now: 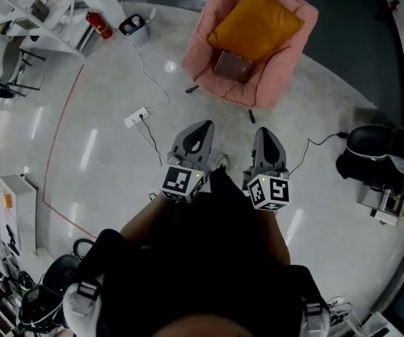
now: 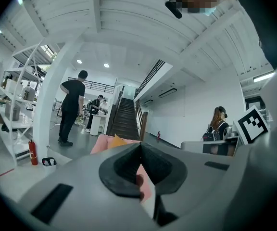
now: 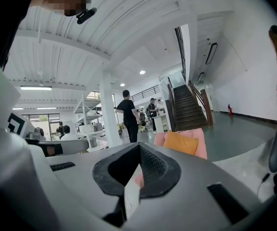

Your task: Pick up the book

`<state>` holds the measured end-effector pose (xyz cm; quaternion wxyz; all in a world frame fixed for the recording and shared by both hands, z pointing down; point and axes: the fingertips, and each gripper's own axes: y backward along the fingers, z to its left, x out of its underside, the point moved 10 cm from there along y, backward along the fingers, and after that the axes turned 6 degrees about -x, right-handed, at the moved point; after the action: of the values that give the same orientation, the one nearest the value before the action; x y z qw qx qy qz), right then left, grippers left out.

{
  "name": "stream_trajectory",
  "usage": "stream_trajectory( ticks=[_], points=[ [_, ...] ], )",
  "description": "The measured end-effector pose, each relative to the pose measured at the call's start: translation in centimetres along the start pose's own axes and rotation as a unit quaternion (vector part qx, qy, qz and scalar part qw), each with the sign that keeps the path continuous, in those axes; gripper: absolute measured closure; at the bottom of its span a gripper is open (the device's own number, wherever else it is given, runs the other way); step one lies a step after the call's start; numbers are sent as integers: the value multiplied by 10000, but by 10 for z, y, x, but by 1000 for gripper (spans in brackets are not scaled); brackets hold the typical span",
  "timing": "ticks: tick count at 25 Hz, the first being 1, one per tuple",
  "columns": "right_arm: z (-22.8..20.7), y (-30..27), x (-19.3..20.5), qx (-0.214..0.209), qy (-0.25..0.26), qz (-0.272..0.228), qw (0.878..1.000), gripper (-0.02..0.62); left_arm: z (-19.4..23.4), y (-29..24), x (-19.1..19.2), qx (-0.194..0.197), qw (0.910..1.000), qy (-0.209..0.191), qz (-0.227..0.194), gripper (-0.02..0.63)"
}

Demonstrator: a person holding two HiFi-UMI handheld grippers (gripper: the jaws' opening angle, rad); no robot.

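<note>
A brownish book (image 1: 232, 67) lies flat on the seat of a pink armchair (image 1: 284, 60), just in front of an orange cushion (image 1: 255, 21). Both grippers are held side by side over the floor, short of the chair. The left gripper (image 1: 200, 126) and the right gripper (image 1: 265, 132) both point towards it, jaws shut and empty. In the left gripper view the left gripper (image 2: 139, 148) has the armchair (image 2: 100, 142) just past its tips. In the right gripper view the right gripper (image 3: 139, 150) faces the armchair (image 3: 202, 143) and cushion (image 3: 179, 142). The book is hidden in both gripper views.
A white power strip (image 1: 136, 116) with cables lies on the floor left of the chair. A fire extinguisher (image 1: 98, 24), a small bin (image 1: 133, 27) and white shelving (image 1: 34, 12) stand at the far left. Black bags (image 1: 370, 153) sit at the right. People (image 2: 71, 107) stand near a staircase (image 2: 124, 119).
</note>
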<state>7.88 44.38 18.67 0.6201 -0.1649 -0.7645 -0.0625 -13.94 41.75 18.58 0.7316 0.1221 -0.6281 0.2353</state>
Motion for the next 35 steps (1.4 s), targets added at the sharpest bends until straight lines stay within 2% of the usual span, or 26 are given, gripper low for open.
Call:
stream_trajectory(
  ticks=[13,18,23,30,35],
  points=[
    [-82,-62,-14,-187,-125,266,9994,594,-19,-112,-4,-64,9999,-50,119,598],
    [-114,-80,-16,-265,-103,384,9989,594,-29,-146,-5,-208,9996,-87,170,598],
    [-131,-93,-21,-481,-18,445,9978,594,-33,-161,-10,-447,9988,-22,205,598],
    [-137,-104,-24,-578,-137,432,9973,594,-35,-166,-9,-530,9982,-103,246,598],
    [-136,-110,-22,-525,-142,415,9977,594,-30,-169,-8,-441,9985,-141,279,598]
  ],
)
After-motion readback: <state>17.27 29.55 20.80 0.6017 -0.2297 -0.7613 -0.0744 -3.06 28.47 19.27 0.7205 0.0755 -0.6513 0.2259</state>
